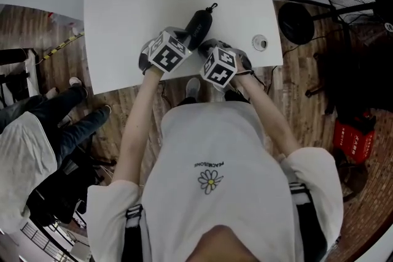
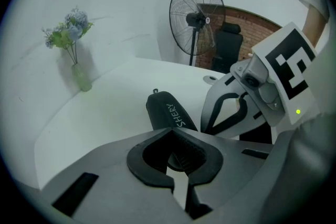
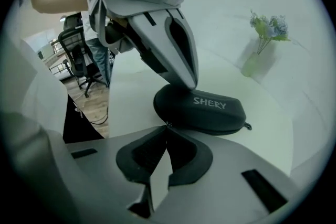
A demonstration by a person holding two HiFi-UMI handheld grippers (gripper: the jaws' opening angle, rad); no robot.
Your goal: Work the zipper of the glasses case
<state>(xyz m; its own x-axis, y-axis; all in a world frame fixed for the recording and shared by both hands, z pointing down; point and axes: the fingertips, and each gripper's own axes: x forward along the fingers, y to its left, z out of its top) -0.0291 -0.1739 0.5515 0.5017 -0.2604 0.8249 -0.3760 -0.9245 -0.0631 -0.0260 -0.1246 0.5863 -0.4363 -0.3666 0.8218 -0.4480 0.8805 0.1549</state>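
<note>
The black oval hard-shell glasses case (image 3: pixel 202 110) lies flat near the front edge of the white table (image 1: pixel 135 9), its small loop tab (image 3: pixel 247 126) at the far end.

Your left gripper (image 2: pixel 173 134) has its jaws together, with the tip resting on top of the case's near end. This probably pins the case so it cannot slide.

Your right gripper (image 3: pixel 167 128) also has its jaws together, tips at the seam on the near end, where the zipper appears to start. Whether they pinch the pull cannot be determined.

The case looks closed, so its contents are not visible. The slim green vase (image 2: pixel 81 77) holds pale blue flowers (image 2: pixel 68 29).
</note>
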